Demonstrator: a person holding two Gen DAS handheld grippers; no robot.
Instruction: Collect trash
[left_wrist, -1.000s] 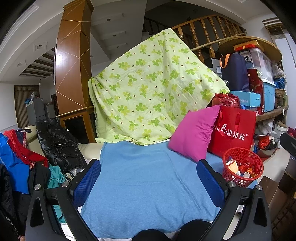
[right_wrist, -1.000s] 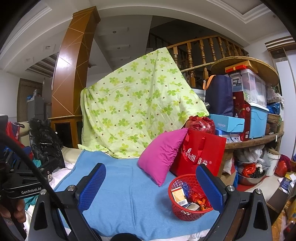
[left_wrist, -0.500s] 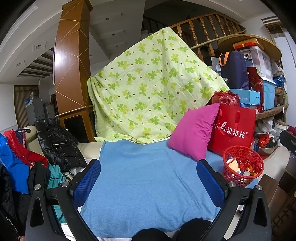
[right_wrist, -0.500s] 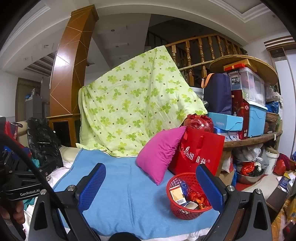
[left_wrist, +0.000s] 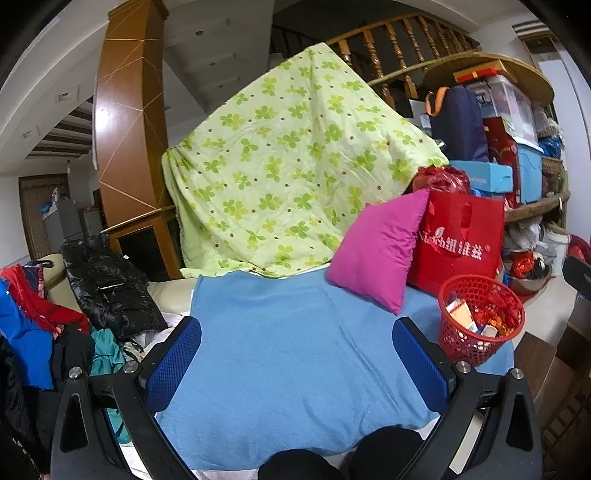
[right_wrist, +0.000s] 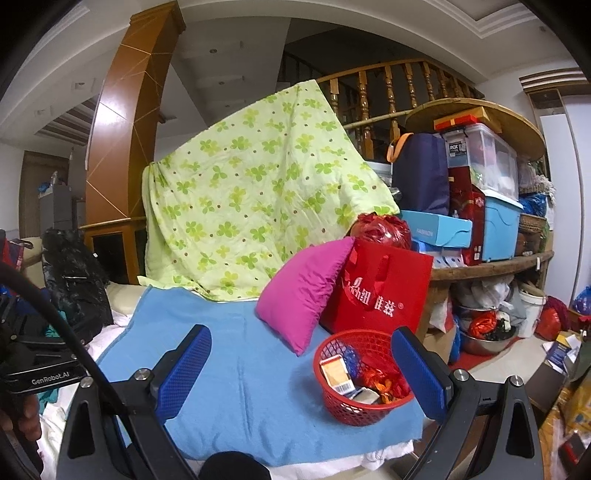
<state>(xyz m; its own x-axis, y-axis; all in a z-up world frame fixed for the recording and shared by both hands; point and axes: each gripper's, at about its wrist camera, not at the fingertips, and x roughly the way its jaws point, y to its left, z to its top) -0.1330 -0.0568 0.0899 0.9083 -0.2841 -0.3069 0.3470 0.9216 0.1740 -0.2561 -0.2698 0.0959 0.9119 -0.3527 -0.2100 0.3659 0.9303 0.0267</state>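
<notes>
A red mesh basket (left_wrist: 480, 325) holding boxes and red wrappers stands on the right end of a blue blanket (left_wrist: 280, 354); it also shows in the right wrist view (right_wrist: 364, 373). My left gripper (left_wrist: 295, 365) is open and empty above the blanket, left of the basket. My right gripper (right_wrist: 301, 373) is open and empty, with the basket just inside its right finger (right_wrist: 419, 373). The blanket (right_wrist: 229, 373) shows no loose trash.
A pink pillow (right_wrist: 306, 291) leans on a red paper bag (right_wrist: 380, 295) behind the basket. A green clover quilt (left_wrist: 288, 166) hangs behind. Clothes and a black jacket (left_wrist: 110, 288) pile at left. Cluttered shelves (right_wrist: 487, 206) and floor litter are at right.
Both views have shifted slightly; the right gripper has moved a little closer to the basket. Both grippers stay open and empty.
</notes>
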